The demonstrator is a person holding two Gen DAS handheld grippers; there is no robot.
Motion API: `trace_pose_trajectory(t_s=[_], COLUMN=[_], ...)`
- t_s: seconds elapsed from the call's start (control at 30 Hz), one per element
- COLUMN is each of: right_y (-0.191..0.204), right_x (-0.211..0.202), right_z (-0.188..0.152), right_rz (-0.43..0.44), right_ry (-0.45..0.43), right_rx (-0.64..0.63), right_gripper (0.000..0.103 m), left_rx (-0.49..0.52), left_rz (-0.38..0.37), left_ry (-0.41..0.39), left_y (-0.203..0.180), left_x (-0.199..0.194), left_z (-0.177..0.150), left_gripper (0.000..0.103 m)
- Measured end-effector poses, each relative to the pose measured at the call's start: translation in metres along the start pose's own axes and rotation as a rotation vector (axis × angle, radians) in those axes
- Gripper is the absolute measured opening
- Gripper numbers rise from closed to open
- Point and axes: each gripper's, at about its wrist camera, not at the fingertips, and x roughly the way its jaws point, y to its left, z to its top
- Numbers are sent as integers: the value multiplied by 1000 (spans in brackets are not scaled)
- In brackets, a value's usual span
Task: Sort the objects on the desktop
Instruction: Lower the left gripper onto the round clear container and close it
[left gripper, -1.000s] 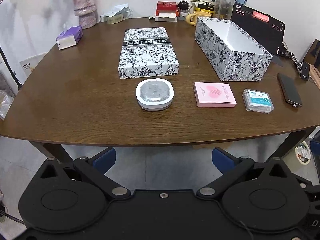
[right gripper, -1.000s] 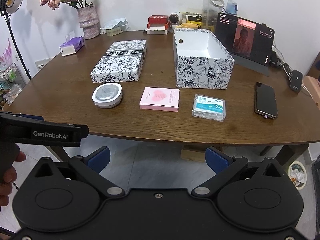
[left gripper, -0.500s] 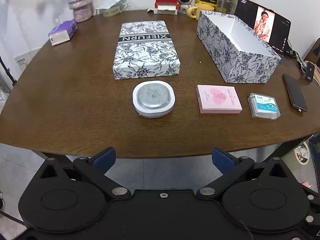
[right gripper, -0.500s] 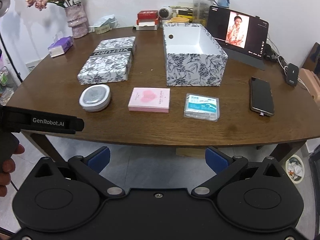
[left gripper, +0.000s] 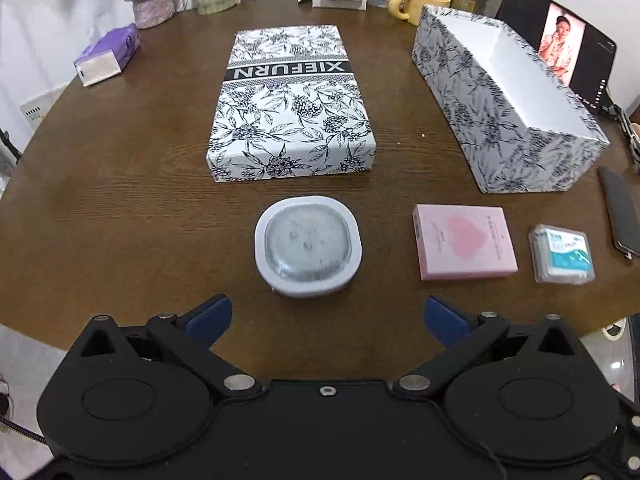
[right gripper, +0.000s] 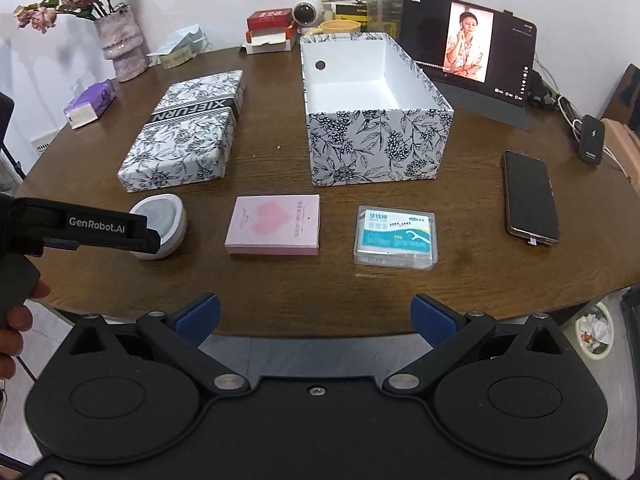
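- Round white case with a grey lid (left gripper: 307,251) is sitting near the front edge of the brown wooden table (left gripper: 120,208); in the right wrist view the left gripper's black body is partly hiding it.
- Left gripper (left gripper: 326,316) is hovering spread wide, empty, just before the case.
- Right gripper (right gripper: 315,314) is hanging released, empty, over the table edge.
- Black phone (left gripper: 622,216) is being cut off at the left view's border.
- Open floral-print box (right gripper: 376,112) is standing behind the pink flat box (right gripper: 274,225) and the clear floss-pick box (right gripper: 395,237).

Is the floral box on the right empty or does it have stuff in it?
Empty: the open floral box shows only bare white floor and walls inside.
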Motion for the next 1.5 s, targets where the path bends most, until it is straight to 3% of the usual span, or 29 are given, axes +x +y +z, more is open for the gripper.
trace_pose_trajectory(t_s=[0.7,1.17,1.5], right_y=[-9,-8,-5], right_x=[59,70,67], right_z=[40,47,44], right_rz=[5,-2,-3], right_ry=[95,105,103], right_rx=[-5,-22,-15], right_gripper=[103,103,103], left_rx=[-88,-100,-55], left_rz=[59,45,54], left_ry=[168,217,221], left_y=[15,20,17], left_x=[83,102,101], left_z=[48,46,46], left_gripper=[103,102,101])
